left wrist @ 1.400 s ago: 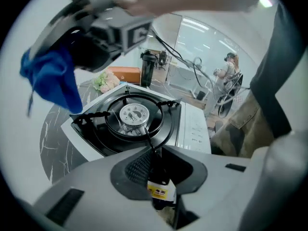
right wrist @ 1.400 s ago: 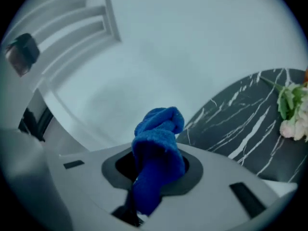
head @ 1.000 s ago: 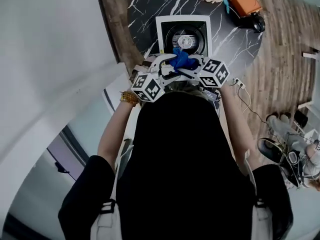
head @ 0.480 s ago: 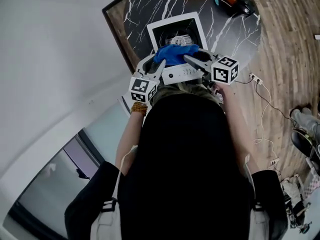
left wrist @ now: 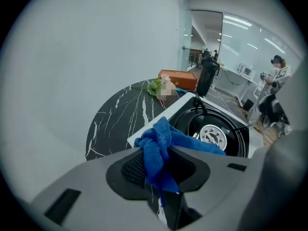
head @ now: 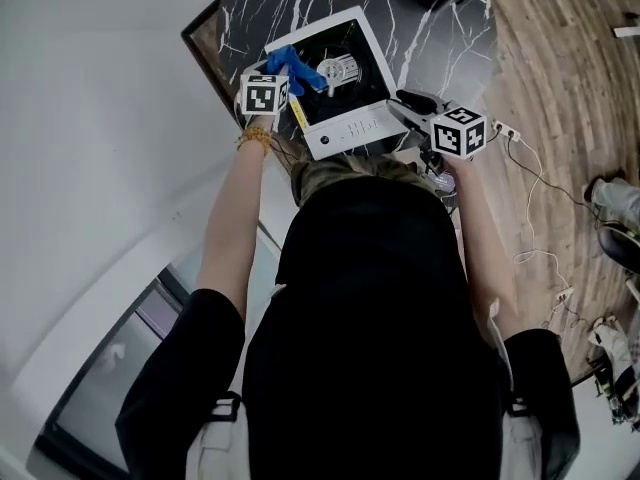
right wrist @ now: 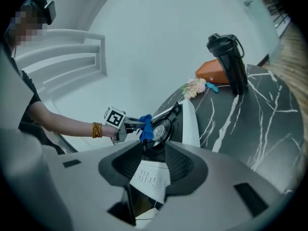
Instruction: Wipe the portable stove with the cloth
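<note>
The white portable stove (head: 345, 118) sits on the black marble table, its round burner (left wrist: 212, 134) showing. My left gripper (head: 290, 76) hangs over the stove's left rear part, shut on the blue cloth (left wrist: 156, 150). Its jaws have just been closing with the cloth bunched between them, and the cloth (head: 296, 65) drapes toward the burner. My right gripper (head: 402, 103) is off the stove's right front corner. Its jaws have just been opening and hold nothing; the stove's control panel (right wrist: 151, 177) shows through the gap. The right gripper view also catches the cloth (right wrist: 146, 127).
At the table's far side stand a black bottle (right wrist: 230, 61), an orange box (left wrist: 178, 78) and a small flower bunch (left wrist: 161, 88). The round table (head: 450, 38) ends close to the stove's right. A cable (head: 530, 188) trails over the wooden floor.
Both grippers held the cloth together in front of the stove. The right one has let go and swung right; the left has carried the cloth left and down over the stove.
</note>
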`<move>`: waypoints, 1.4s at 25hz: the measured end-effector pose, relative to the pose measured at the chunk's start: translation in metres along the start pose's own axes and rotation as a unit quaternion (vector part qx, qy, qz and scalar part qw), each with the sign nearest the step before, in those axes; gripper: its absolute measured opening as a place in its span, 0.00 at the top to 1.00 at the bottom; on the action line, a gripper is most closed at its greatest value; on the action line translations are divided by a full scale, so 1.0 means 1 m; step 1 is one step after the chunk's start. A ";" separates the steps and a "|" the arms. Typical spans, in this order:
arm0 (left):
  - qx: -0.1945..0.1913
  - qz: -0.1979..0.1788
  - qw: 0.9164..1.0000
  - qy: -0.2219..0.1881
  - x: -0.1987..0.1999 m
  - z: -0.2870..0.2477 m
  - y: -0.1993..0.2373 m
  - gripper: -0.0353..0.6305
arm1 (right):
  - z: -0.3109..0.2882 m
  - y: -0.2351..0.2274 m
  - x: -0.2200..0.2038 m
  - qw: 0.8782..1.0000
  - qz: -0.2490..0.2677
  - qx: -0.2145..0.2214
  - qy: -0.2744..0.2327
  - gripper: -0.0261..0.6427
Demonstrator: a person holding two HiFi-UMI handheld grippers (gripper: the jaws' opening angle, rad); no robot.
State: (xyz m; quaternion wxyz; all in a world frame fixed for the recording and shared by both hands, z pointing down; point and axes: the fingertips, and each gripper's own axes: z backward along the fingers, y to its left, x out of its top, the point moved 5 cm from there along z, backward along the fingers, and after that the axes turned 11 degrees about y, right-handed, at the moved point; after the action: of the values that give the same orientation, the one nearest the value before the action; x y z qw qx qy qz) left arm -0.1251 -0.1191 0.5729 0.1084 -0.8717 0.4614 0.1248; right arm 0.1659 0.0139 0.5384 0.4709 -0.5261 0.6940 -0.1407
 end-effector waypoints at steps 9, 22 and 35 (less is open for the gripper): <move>-0.044 -0.084 0.989 0.110 -0.026 0.010 -0.035 0.79 | 0.010 -0.030 -0.041 0.993 -0.074 -0.088 -0.005 0.75; -0.220 -0.058 0.948 0.222 -0.057 0.016 -0.069 0.79 | 0.001 -0.025 -0.014 0.993 -0.015 -0.115 -0.014 0.77; -0.519 0.156 0.836 -0.083 -0.026 0.107 -0.181 0.77 | -0.060 0.110 -0.012 0.932 0.355 -0.024 0.072 0.65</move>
State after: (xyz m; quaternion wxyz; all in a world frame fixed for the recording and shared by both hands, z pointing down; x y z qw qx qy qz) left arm -0.0015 0.0334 0.4932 -0.3424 -0.7032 0.4478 0.4333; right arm 0.0516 0.0509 0.4997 0.4267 -0.2453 0.8704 0.0146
